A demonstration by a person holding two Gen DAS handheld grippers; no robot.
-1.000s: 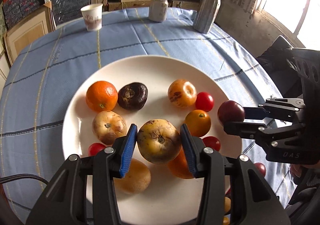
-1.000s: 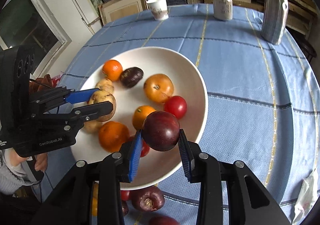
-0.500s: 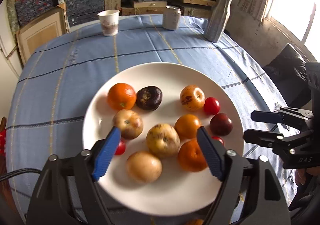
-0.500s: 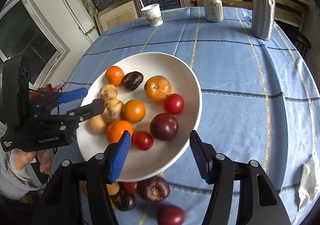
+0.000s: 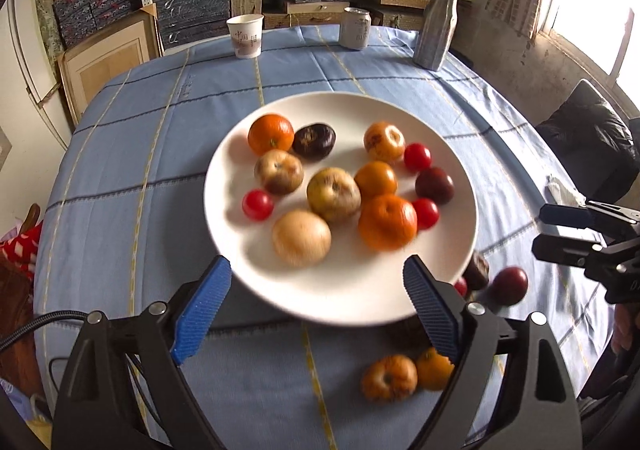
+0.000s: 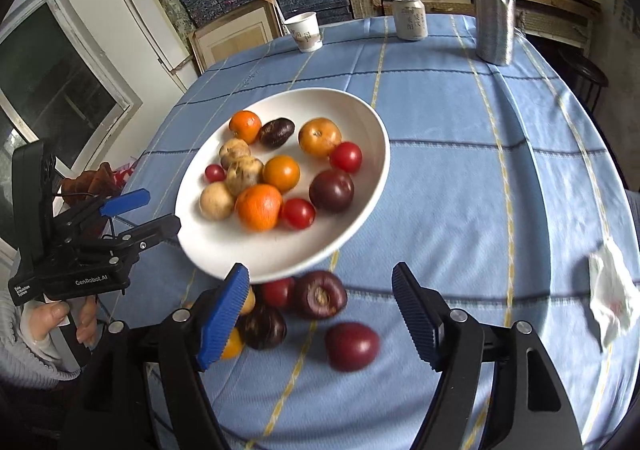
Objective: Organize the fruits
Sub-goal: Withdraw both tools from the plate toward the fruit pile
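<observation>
Hovering empty off the plate's [image 5: 224, 186] near rim, both tools, left [image 5: 316, 306] and right [image 6: 320, 314], are spreading apart.

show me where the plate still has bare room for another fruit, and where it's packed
Bare patches: the near part of the white plate below the pale round fruit, and the far strip behind the dark fruit. The middle is packed, fruits touching around the large orange. Loose fruit crowds the blue cloth by the plate's near edge.

Your left gripper [image 5: 316, 304] hangs over the near rim of the white plate [image 5: 448, 278], jaws opening and empty (two orange fruits [image 5: 408, 374] lie on the cloth below).
</observation>
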